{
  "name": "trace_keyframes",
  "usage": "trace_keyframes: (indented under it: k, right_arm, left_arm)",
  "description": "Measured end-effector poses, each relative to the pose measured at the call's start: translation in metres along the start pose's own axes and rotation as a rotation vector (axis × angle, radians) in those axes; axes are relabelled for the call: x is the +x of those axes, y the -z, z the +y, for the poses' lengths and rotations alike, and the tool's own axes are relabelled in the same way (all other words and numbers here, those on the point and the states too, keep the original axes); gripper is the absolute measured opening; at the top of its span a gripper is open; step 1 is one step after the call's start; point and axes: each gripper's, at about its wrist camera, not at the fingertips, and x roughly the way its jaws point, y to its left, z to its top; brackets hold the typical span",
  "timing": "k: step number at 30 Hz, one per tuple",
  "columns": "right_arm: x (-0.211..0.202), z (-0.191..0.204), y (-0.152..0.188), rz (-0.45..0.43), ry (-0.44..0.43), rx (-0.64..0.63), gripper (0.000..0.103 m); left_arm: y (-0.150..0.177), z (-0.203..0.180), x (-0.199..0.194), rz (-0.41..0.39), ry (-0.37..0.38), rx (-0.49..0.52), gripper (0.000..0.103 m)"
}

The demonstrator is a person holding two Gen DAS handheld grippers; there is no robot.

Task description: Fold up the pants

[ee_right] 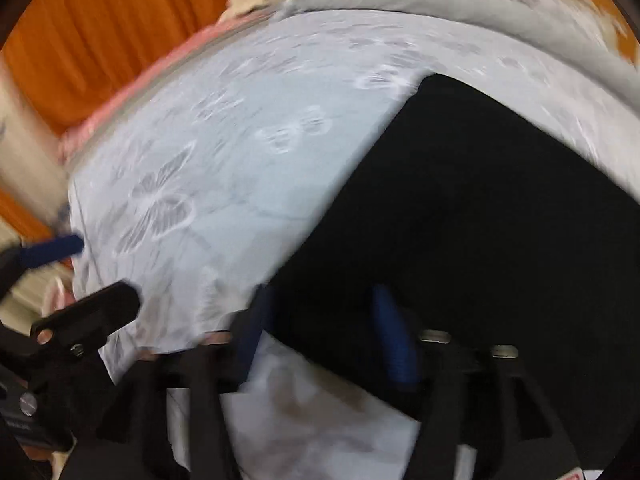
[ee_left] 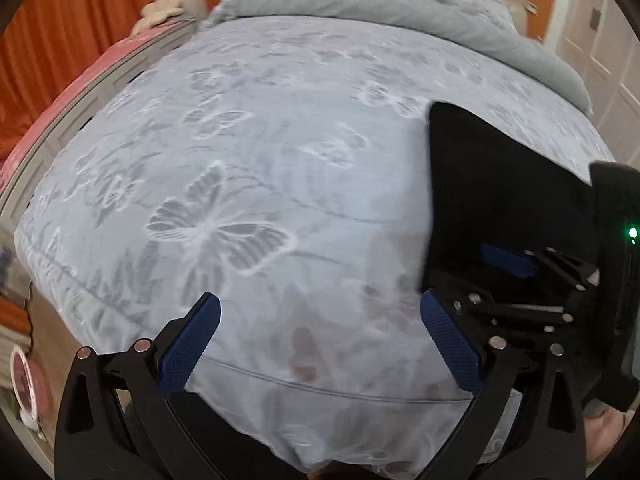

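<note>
A bed covered with a pale grey-blue quilted duvet (ee_left: 280,168) fills both views; its cloth is smooth and faintly glossy, woven with white-outlined butterflies and leafy sprays, and a stitched seam runs along its near edge. Across the far edge of the bed lies a plain, matte grey folded blanket (ee_left: 360,4) in a long soft roll.

The black pants (ee_left: 500,184), a flat, dense, unpatterned dark cloth with a straight left side and a sharp far corner, lie on the duvet toward the bed's right side, reaching from mid-bed to the near edge.

The left gripper (ee_left: 320,344), black angular arms ending in blue pads with a fine knurled texture, stands with its jaws wide apart over bare duvet at the near edge, with nothing between them.

The right gripper (ee_right: 324,336) is blurred in its own view; its blue pads stand apart, partly open, at the near left corner of the pants, with black cloth showing between them. No pad can be seen pressing on the cloth.

Beyond the bed's left edge hang pleated orange curtains (ee_left: 72,36), and a pink textured cover (ee_left: 100,68) runs alongside.
</note>
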Motion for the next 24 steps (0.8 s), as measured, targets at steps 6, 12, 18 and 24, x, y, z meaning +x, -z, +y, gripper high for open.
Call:
trace_keyframes:
  k: [6,12,18,24]
  right_arm:
    - [-0.022,-0.028,-0.019,-0.059,-0.01,0.085,0.042]
    - [-0.021,-0.039,-0.042,-0.043,0.01,0.079,0.042]
    - [-0.018,-0.112,-0.047,-0.022,0.22,0.206,0.048]
    - [-0.047,-0.154,-0.033,-0.085,0.148,0.312,0.061]
  left_arm:
    - [-0.001,0.013,0.003,0.017,0.01,-0.033,0.098]
    - [-0.002,-0.001,-0.003,0.002,0.008,0.002,0.098]
    - [-0.003,-0.017,-0.002,0.006,0.023,0.032,0.098]
    - [-0.007,-0.04,0.005,0.031,0.067,0.059,0.098]
